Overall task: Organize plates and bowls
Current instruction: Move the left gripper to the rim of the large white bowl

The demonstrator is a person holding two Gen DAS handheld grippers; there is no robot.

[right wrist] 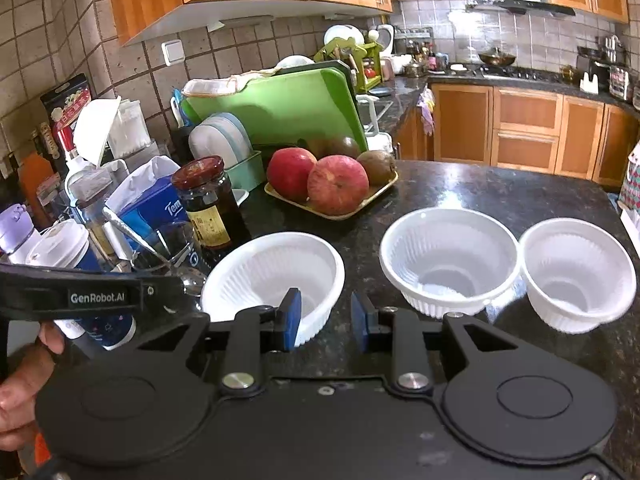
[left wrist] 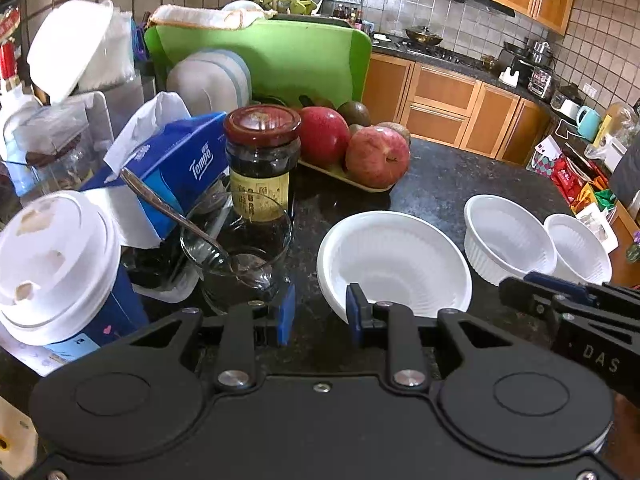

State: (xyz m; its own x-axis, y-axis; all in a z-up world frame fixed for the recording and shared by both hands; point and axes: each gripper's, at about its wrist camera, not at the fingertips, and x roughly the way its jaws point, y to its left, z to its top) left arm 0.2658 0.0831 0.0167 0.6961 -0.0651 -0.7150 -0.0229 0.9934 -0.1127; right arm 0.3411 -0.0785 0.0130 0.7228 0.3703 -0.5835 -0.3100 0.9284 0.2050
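Hovering both tools over the dark stone counter (right wrist: 460, 192), I have nothing gripped yet. My left gripper (left wrist: 320, 314) has its blue pads parted with only bare counter between them; the rim of the widest white bowl (left wrist: 394, 258) sits just ahead of its right pad, not touching as far as I can see. My right gripper (right wrist: 326, 320) is likewise loose and empty, its left pad (right wrist: 292, 318) overlapping the near rim of that same bowl (right wrist: 276, 276) in the picture, though I cannot tell whether it touches.

I judge the three bowls were laid out in a row so they can be nested: beyond my right gripper and to its right stand the middle bowl (right wrist: 448, 258) and the smallest bowl (right wrist: 576, 272), rims touching or nearly so. Coming in low with narrow jaws suits pinching a thin plastic rim.

My left camera shows what crowds that tool's left side: a lidded paper cup (left wrist: 56, 264), a glass with a spoon (left wrist: 236, 248), a dark jar (left wrist: 262, 156) and a blue tissue box (left wrist: 176, 160). It also catches the right tool's arm at its lower right. My right camera gives the fuller row of bowls, the fruit tray (right wrist: 332, 190) behind them, and a hand (right wrist: 24, 372) holding the left tool's handle at its left edge. No plates are on the counter near either gripper.
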